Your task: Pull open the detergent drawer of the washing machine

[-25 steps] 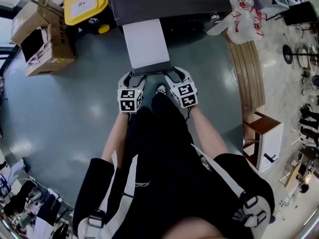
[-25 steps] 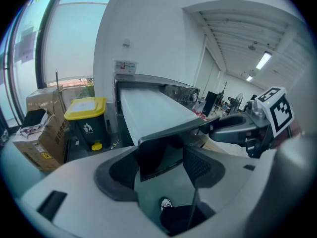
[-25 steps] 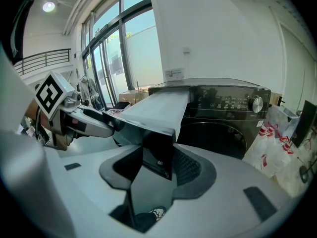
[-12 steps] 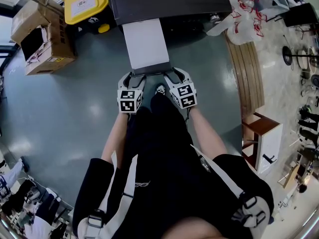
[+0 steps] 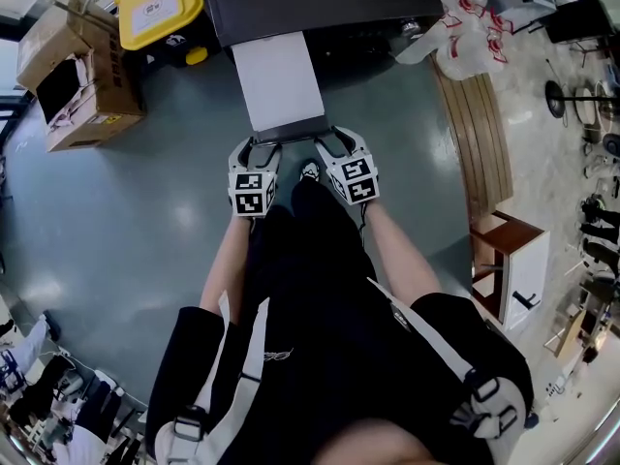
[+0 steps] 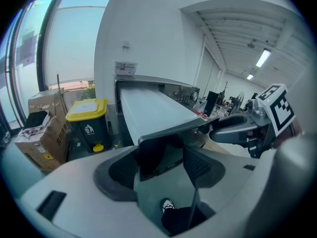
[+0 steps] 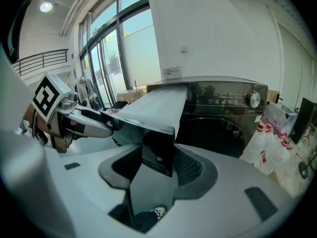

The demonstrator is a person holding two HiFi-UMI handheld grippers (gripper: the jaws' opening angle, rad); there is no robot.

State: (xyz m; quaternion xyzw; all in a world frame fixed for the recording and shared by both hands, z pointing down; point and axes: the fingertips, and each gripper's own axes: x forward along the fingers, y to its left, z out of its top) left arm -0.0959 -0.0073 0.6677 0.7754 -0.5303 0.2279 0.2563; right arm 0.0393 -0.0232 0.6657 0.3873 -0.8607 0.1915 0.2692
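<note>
- Detergent drawer [image 5: 279, 80]: drawn far out of the dark washing machine [image 5: 320, 3], pale top showing.
- Left hand-held gripper [image 6: 159, 155]: clenched on the left corner of the drawer's dark front.
- Right hand-held gripper [image 7: 157, 157]: jaws opening, right corner of the front between them, pads touching it.

A dark front-loading washing machine [image 5: 320, 3] stands at the far edge of the grey floor [image 5: 145, 221]. Its long white detergent drawer [image 5: 279, 80] juts out from the machine's left part, over the floor. Just left of the machine is a yellow-lidded bin [image 5: 160, 8], with brown cardboard boxes [image 5: 77, 66] farther left. White plastic bags [image 5: 465, 37] lie to the machine's right.
</note>
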